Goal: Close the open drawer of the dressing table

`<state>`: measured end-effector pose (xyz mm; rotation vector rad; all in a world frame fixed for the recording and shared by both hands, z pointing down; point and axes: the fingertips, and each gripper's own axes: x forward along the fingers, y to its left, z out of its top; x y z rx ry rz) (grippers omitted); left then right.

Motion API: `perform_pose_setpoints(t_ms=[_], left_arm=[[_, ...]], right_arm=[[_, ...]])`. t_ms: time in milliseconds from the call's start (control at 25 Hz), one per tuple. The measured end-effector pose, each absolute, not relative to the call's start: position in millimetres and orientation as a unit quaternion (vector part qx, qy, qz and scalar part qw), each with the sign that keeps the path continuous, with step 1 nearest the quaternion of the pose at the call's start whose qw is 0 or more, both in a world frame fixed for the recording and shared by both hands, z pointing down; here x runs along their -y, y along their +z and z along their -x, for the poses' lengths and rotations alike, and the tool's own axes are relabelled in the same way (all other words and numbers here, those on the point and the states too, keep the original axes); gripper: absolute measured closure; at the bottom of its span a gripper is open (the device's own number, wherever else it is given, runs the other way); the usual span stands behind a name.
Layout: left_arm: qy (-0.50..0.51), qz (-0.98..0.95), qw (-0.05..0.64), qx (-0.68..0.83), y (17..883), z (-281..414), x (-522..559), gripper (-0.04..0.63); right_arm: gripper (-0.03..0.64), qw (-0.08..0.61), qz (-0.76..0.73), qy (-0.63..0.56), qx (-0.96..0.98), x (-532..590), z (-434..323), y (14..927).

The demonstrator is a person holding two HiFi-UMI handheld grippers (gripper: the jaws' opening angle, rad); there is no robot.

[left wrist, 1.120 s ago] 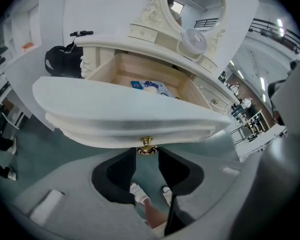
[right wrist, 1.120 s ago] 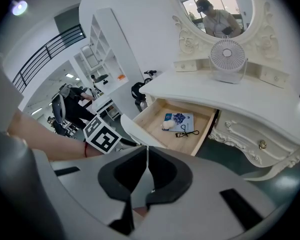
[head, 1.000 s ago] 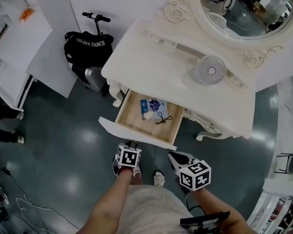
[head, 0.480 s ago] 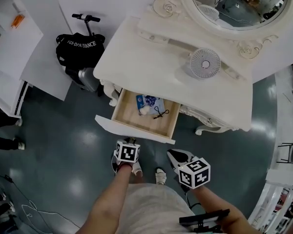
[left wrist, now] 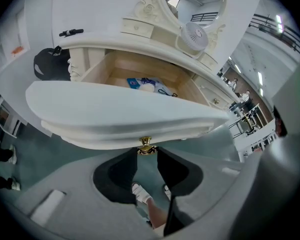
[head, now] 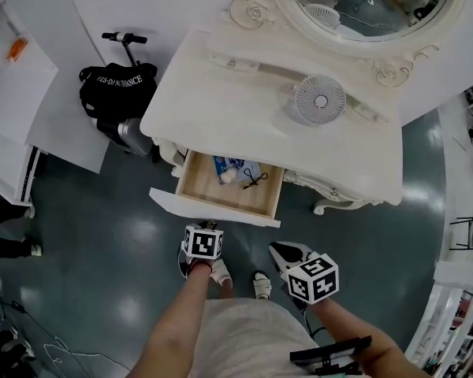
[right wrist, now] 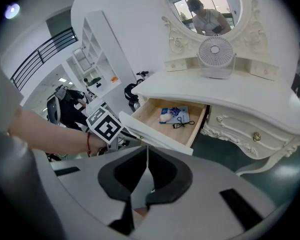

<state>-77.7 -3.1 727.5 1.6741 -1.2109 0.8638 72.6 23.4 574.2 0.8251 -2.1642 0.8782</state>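
The cream dressing table (head: 244, 85) has its left drawer (head: 213, 209) pulled out, showing a blue packet (head: 230, 168), a white ball and a black tie inside. My left gripper (head: 211, 227) is at the middle of the drawer front. In the left gripper view its narrow-set fingertips (left wrist: 138, 154) sit against both sides of the brass knob (left wrist: 146, 145) under the white front panel (left wrist: 125, 114). My right gripper (head: 278, 250) hangs shut and empty right of the drawer, short of its front. In the right gripper view the right gripper (right wrist: 147, 153) has its jaws together, with the drawer (right wrist: 162, 129) beyond.
A small round fan (head: 319, 99) stands on the tabletop under the oval mirror (head: 370, 6). A black bag on a scooter (head: 114, 93) and white shelving (head: 16, 93) are to the left. The person's feet (head: 258, 284) are on the dark floor below the drawer.
The drawer has slid a little way into the table, with my left gripper following at its front. The head view has shifted; the right gripper has stayed where it was.
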Motion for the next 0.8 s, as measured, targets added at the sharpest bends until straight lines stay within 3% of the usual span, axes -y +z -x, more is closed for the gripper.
perform_pose_setpoints(t_ms=[800], left_arm=[[0.368,-0.683,0.422,0.469,728,74,40,0.465]], right_arm=[[0.598,0.308,-0.342,0.344,0.818,-17,-73,571]])
